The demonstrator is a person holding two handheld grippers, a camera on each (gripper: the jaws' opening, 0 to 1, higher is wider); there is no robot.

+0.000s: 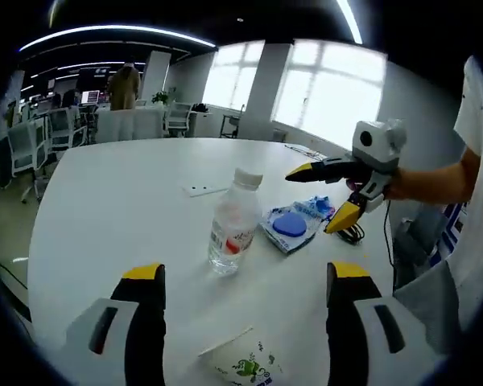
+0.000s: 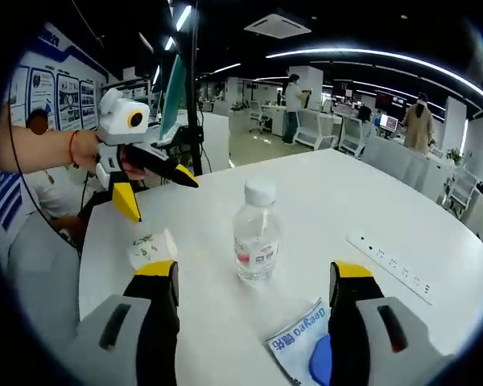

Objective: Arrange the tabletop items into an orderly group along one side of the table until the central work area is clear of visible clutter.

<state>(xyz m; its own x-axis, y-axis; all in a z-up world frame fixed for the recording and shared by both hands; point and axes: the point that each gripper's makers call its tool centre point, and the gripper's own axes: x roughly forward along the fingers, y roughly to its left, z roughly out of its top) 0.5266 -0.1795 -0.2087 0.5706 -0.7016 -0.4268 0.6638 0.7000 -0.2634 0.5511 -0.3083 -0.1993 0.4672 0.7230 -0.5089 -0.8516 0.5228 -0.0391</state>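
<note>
A clear water bottle (image 1: 232,221) with a white cap and red label stands upright mid-table; it is the same bottle (image 2: 256,233) in the right gripper view. Beside it lies a blue wipes packet (image 1: 294,223) (image 2: 306,346). A paper cup (image 1: 241,362) (image 2: 151,248) with green print lies near the table edge. My left gripper (image 1: 245,273) is open, with the cup low between its jaws, and it hovers open (image 2: 161,197) above the cup. My right gripper (image 2: 253,269) is open in front of the bottle, and it hangs open (image 1: 318,199) over the packet.
A white power strip (image 1: 205,190) (image 2: 390,265) lies flat on the white table (image 1: 113,201) beyond the bottle. A black cable (image 1: 350,235) sits at the table edge by the packet. Office chairs, desks and standing people are far behind.
</note>
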